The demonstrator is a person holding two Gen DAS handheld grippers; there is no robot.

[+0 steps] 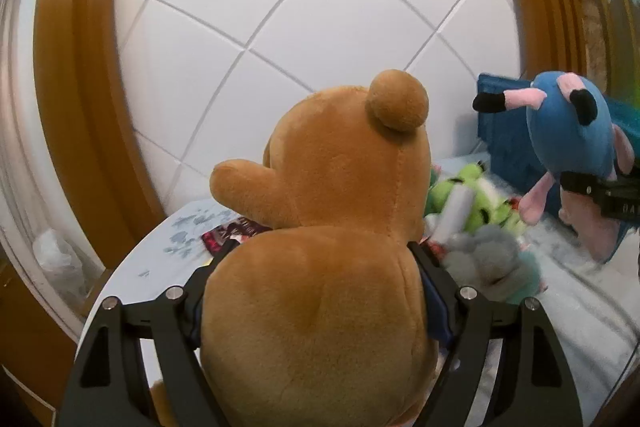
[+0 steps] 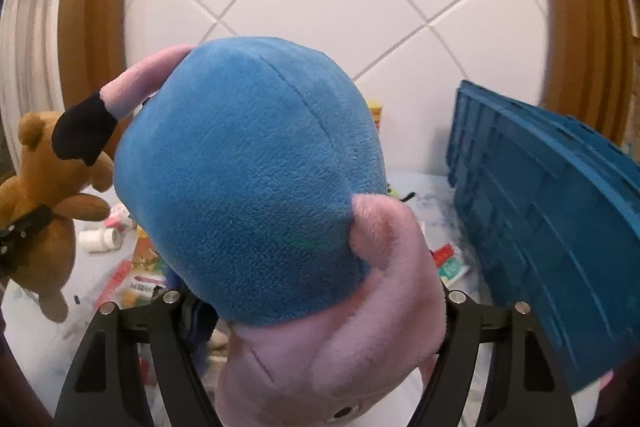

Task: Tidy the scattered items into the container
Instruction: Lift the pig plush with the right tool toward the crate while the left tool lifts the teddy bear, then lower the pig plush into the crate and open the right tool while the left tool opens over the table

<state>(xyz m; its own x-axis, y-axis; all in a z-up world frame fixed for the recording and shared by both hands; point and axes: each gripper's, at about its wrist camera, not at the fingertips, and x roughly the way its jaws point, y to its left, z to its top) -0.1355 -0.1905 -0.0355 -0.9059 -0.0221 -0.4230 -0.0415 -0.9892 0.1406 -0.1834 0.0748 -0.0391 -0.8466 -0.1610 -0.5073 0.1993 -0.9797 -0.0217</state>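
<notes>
Brown bear (image 1: 320,267) and blue-pink plush (image 2: 256,179) held aloft; blue crate (image 2: 552,227) tilted.

brown bear (image 1: 320,227): 1 | blue-pink plush (image 2: 256,179): 1 | blue crate (image 2: 540,227): 1

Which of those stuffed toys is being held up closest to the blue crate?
The blue and pink plush, clamped in the right gripper, hangs beside the blue crate. The brown teddy bear is farther left.

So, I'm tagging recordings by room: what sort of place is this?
Probably a bedroom: soft toys like the brown teddy bear lie scattered on a printed sheet, with a white padded headboard behind.
</notes>
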